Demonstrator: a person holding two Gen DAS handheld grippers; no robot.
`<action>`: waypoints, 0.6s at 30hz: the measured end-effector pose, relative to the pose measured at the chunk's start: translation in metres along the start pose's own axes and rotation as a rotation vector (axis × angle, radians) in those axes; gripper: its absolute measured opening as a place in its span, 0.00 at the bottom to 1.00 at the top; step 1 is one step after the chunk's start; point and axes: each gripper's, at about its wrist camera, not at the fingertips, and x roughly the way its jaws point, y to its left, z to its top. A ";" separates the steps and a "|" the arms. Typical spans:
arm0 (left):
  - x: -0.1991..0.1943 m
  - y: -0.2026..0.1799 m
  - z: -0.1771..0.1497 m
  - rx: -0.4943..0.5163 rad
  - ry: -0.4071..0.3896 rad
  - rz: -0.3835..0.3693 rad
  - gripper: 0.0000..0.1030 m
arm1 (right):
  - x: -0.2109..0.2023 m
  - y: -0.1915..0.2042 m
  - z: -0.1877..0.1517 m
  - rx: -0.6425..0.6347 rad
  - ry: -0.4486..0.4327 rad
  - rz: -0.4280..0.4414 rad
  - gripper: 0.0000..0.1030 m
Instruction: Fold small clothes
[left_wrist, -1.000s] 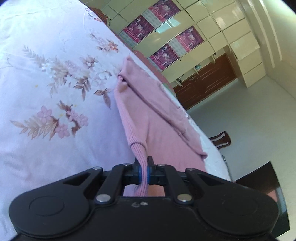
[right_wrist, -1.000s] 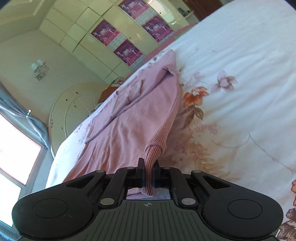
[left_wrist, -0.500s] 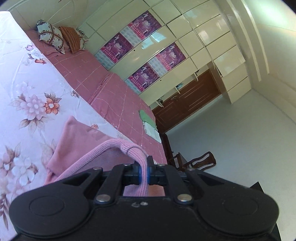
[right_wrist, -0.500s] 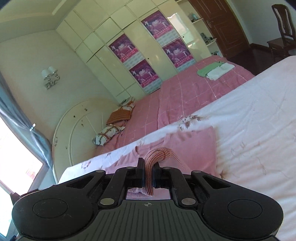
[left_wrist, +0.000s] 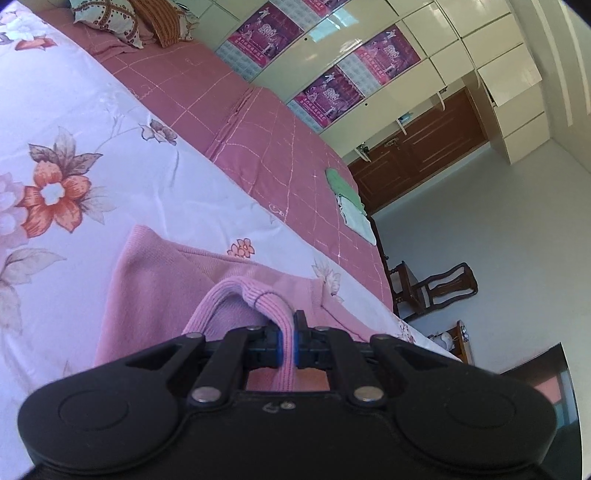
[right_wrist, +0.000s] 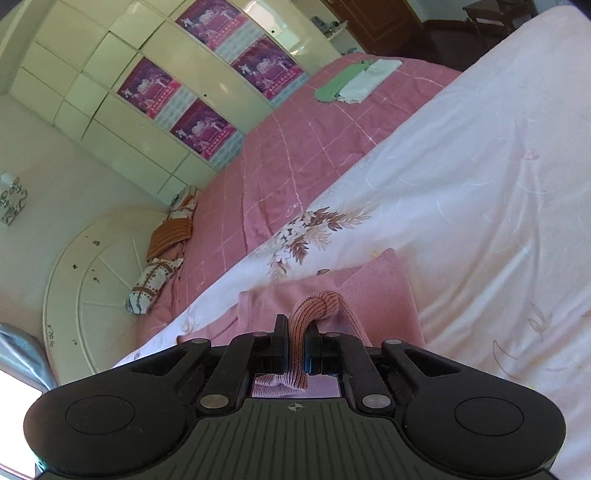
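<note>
A pink knit sweater (left_wrist: 155, 280) lies on the white floral bedsheet (left_wrist: 110, 173). My left gripper (left_wrist: 288, 332) is shut on the sweater's ribbed hem, which arches up in front of the jaws and folds back over the body. In the right wrist view the same sweater (right_wrist: 388, 288) lies on the sheet (right_wrist: 480, 184). My right gripper (right_wrist: 295, 339) is shut on the other ribbed hem corner, which bulges up between the jaws. Both grippers sit low over the garment.
A pink checked bedspread (left_wrist: 258, 122) covers the far half of the bed, with folded green and white cloths (right_wrist: 354, 81) on it. Pillows (left_wrist: 129, 18) lie at the headboard. A wooden chair (left_wrist: 436, 288) stands beside the bed.
Both grippers have carried the hem forward over the sweater's body and come down lower. The garment, stretched out long a second ago, now lies doubled over and short in front of me.
</note>
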 end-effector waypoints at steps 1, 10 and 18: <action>0.007 0.001 0.002 0.023 -0.004 -0.011 0.09 | 0.010 -0.002 0.003 0.001 -0.001 -0.009 0.06; -0.001 -0.011 0.002 0.202 -0.155 0.034 0.61 | 0.020 -0.007 0.001 -0.115 -0.167 -0.086 0.67; 0.024 -0.023 0.003 0.460 0.029 0.187 0.51 | 0.051 0.016 -0.004 -0.381 -0.090 -0.149 0.57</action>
